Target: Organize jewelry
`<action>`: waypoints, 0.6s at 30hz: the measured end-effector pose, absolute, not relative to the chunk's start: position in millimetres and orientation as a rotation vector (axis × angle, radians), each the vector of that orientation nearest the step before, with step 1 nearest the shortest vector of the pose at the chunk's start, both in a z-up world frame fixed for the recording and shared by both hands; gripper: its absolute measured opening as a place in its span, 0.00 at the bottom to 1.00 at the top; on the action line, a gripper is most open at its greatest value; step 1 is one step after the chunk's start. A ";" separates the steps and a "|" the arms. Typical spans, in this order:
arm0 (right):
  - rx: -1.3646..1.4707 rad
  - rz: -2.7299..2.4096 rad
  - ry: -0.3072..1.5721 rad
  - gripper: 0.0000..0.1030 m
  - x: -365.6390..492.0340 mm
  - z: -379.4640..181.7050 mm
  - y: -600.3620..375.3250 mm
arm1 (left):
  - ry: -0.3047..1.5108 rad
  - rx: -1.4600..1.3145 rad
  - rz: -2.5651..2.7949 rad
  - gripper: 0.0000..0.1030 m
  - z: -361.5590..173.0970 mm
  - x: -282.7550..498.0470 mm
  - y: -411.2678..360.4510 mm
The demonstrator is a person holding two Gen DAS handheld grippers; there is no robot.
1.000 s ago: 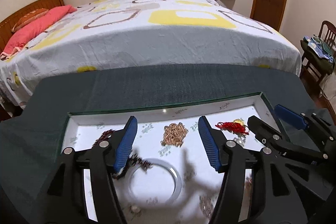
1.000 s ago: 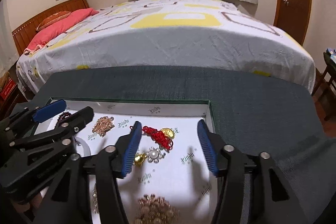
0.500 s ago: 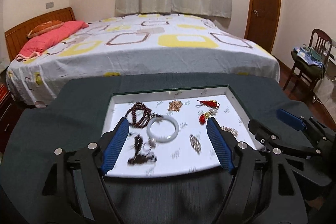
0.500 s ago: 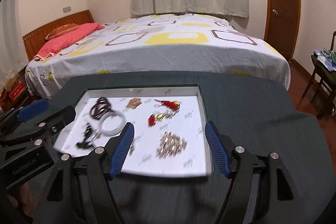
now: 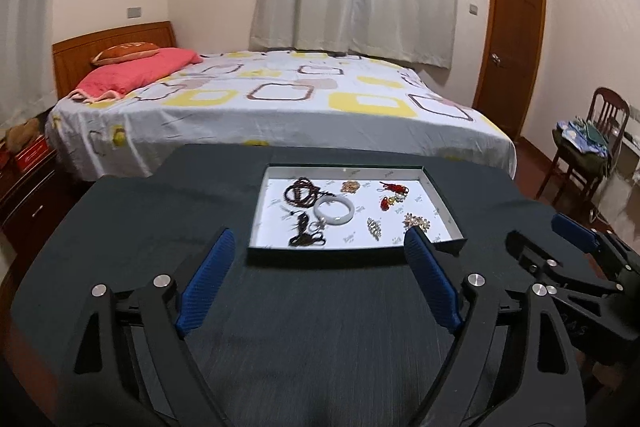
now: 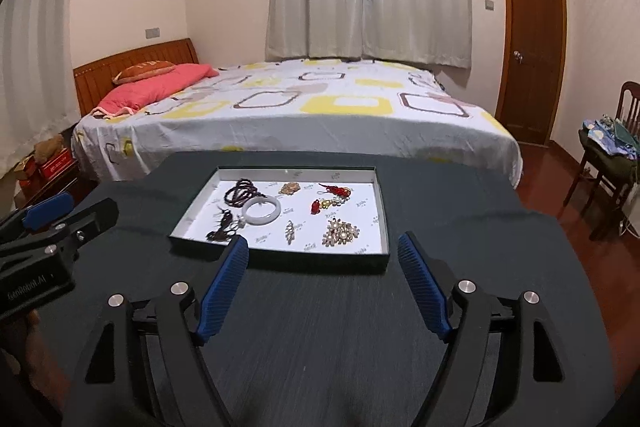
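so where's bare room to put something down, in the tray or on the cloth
In the tray, the right strip beside the brooch and the near-middle patch past the bangle are bare; its left half is crowded with beads. The dark cloth is free all round the tray.

Both tools now sit well back from the tray (image 5: 440, 207), over bare dark worktop (image 5: 320, 347), where a second ago their tips hung right over the jewelry inside it. The left tool (image 5: 316, 281) and the right tool (image 6: 322, 279) each show jaws opening wider than before, with nothing between them. The whole tray is in sight instead of only its near part, and the white bangle (image 6: 262, 211) lies clear of the left tool's fingers.
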State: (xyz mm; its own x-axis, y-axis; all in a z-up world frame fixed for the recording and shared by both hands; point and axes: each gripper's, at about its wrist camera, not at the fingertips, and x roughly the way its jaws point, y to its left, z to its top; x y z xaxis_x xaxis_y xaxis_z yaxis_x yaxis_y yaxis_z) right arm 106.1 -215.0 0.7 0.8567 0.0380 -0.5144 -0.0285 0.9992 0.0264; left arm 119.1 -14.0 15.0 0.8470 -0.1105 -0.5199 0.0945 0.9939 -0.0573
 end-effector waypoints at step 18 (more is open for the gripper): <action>0.015 0.029 0.447 0.75 27.9 31.0 -219.7 | 0.443 -0.039 -0.044 0.88 48.6 23.7 11.9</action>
